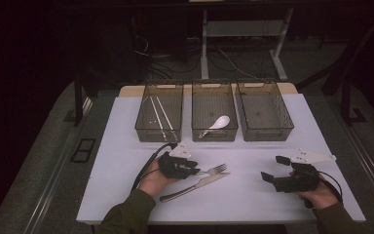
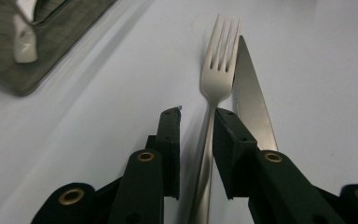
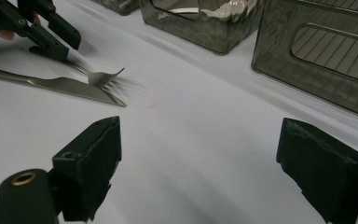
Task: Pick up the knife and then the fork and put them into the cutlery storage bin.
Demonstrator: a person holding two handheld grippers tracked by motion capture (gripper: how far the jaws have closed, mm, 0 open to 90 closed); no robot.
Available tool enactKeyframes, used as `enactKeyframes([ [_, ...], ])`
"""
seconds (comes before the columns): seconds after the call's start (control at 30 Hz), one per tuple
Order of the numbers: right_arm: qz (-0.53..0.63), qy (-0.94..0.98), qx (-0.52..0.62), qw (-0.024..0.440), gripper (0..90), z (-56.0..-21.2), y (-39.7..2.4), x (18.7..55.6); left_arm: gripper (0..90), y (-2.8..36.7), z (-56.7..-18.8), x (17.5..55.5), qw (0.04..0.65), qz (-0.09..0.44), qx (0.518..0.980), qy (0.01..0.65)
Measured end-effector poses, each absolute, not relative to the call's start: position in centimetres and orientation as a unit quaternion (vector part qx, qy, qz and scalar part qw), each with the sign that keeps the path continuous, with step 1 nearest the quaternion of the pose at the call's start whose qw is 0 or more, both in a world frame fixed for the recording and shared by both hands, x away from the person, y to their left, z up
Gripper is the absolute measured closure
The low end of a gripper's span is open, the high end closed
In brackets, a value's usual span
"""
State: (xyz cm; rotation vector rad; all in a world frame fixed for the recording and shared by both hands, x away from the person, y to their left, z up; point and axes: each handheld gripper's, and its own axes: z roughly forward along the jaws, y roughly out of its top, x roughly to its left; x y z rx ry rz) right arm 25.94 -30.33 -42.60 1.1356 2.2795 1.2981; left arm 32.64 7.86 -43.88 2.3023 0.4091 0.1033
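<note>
Mid-pickup on the fork lying on the bench beside the knife: left gripper straddling its handle, not pinching yet, right gripper idling wide open, probably squeeze then lift toward a bin.

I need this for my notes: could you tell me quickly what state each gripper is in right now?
Left gripper: jaws open a little around the fork handle, pads not pressing it.
Right gripper: wide open, holding nothing.
</note>
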Motion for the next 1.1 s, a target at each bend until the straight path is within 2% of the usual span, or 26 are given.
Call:
enactKeyframes([
  [0.23,0.450,0.789,0.393,0.140,13.7,-42.6,-30.4,25.9,72.8,6.9,-44.7,32.5,0.371,0.033,0.917,0.146],
  [0.47,0.449,0.791,0.392,0.141,13.7,-42.6,-30.3,25.9,84.2,7.3,-45.0,32.9,0.386,0.019,0.907,0.166],
  [0.97,0.464,0.784,0.392,0.127,13.6,-42.3,-30.2,25.9,84.5,7.8,-43.2,33.0,0.404,0.026,0.894,0.194],
  [1.1,0.474,0.780,0.392,0.115,10.9,-41.6,-30.1,26.0,84.5,7.8,-42.4,32.8,0.412,0.029,0.888,0.201],
])
